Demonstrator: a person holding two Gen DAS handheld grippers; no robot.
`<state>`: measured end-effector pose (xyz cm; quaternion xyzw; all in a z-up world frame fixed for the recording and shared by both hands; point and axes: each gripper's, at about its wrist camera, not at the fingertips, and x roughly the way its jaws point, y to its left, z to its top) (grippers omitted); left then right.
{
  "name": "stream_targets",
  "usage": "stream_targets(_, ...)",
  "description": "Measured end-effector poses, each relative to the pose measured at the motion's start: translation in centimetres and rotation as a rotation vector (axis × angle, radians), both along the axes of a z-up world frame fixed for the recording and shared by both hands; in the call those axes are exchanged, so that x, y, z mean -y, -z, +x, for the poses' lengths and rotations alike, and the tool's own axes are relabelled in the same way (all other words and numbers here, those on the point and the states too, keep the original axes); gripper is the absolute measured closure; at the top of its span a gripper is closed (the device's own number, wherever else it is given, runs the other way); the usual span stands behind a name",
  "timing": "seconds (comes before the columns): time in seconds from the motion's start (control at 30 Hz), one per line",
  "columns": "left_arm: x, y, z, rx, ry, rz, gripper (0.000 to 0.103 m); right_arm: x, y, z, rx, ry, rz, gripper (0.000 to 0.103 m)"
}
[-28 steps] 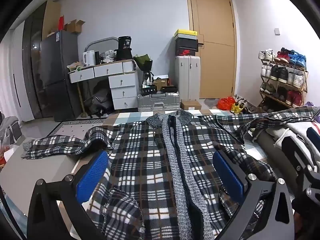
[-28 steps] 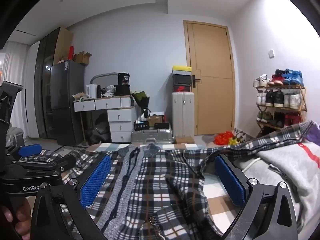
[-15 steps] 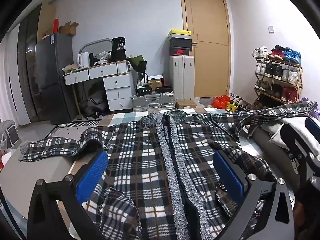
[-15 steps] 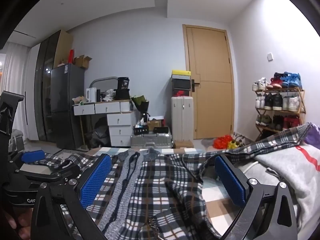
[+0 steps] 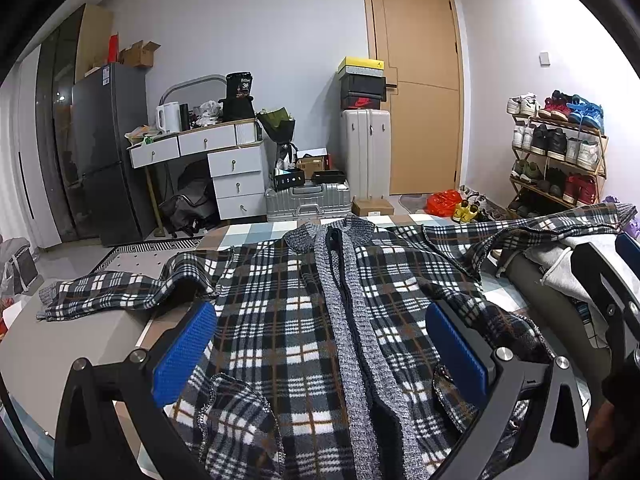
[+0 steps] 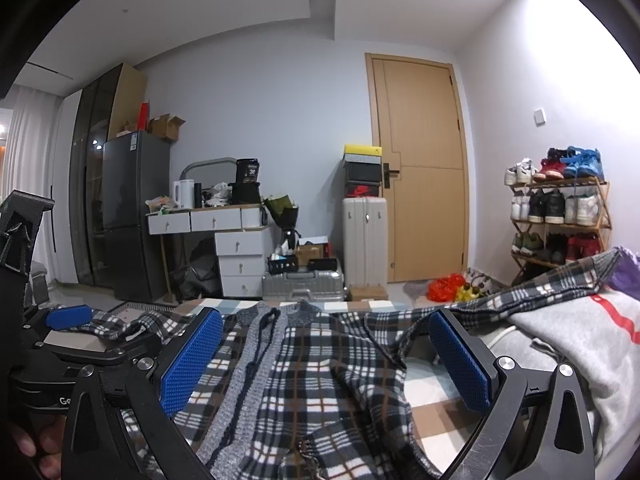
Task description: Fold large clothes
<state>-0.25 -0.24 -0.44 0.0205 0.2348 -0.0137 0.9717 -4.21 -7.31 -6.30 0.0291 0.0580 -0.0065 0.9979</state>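
Note:
A black, white and brown plaid cardigan (image 5: 288, 320) with a grey knit collar and front band lies spread face up on the table (image 5: 80, 340), collar at the far end. Its left sleeve (image 5: 120, 288) stretches out flat. The right sleeve (image 5: 532, 232) drapes over a pile at the right. My left gripper (image 5: 320, 344) hovers open over the lower front, nothing between its blue pads. In the right wrist view the cardigan (image 6: 312, 376) fills the foreground, and my right gripper (image 6: 326, 356) stands open above its right half. The left gripper (image 6: 64, 320) shows at that view's left edge.
A grey garment (image 6: 576, 336) with a red stripe lies heaped at the right under the sleeve. Beyond the table are a white desk with drawers (image 5: 224, 160), a dark fridge (image 5: 108, 152), suitcases (image 5: 364, 152), a wooden door (image 5: 420, 80) and a shoe rack (image 5: 560, 152).
Both grippers have tilted up slightly, so the room sits lower and more ceiling shows in the right view. The cardigan lies as before. Both grippers stay open.

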Motion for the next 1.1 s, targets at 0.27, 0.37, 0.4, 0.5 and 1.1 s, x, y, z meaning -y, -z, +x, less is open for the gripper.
stream_targets(0.27, 0.06, 0.07, 0.01, 0.0, 0.006, -0.001, 0.001, -0.01, 0.14, -0.13, 0.012, -0.002, -0.009, 0.0)
stream_targets(0.37, 0.07, 0.08, 0.06, 0.002, 0.005, -0.002, 0.001, 0.11, 0.11, -0.22, 0.019, 0.003, -0.013, 0.0)
stream_targets(0.4, 0.04, 0.11, 0.08, 0.002, 0.005, -0.003, 0.001, 0.11, 0.09, -0.29, 0.02, 0.005, -0.012, 0.0)
stream_targets(0.5, 0.07, 0.14, 0.0, 0.002, 0.002, -0.006, 0.001, 0.48, 0.11, -0.25, 0.018, 0.009, 0.006, 0.0)
stream_targets(1.1, -0.11, 0.18, -0.09, 0.0, 0.009, -0.007, 0.001, 0.59, 0.22, -0.09, 0.013, 0.003, 0.015, 0.0)
